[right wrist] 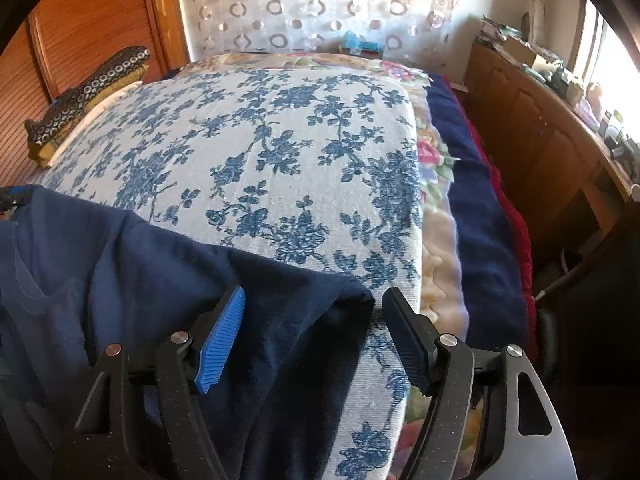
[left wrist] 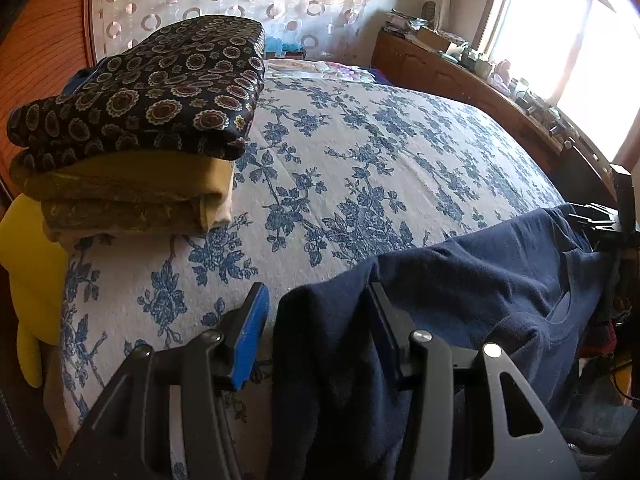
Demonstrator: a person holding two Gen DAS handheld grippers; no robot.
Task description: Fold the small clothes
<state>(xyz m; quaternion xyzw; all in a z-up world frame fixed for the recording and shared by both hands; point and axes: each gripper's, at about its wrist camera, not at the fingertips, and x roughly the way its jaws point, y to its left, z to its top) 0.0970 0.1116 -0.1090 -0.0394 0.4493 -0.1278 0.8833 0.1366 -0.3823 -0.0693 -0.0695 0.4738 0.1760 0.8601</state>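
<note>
Navy garment (left wrist: 480, 280) draped over near bed edge (right wrist: 280, 152); left gripper (left wrist: 316, 312) and right gripper (right wrist: 312, 312) both spread, pinching nothing.

A bed (left wrist: 360, 152) under a blue-flowered white cover (right wrist: 260, 168) fills the room. At twelve o'clock hangs a ring-patterned curtain (right wrist: 320, 4); at two o'clock a cluttered wooden cabinet (left wrist: 460, 80) runs beneath a sunlit window (left wrist: 560, 32).

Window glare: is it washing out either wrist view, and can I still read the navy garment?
Left wrist view: the window is blown out white at upper right, and the navy garment reads dark, its folds faint. Right wrist view: only a sliver of glare at the right edge, and the garment shows its seams clearly. Both views bend straight edges, fisheye style.
</note>
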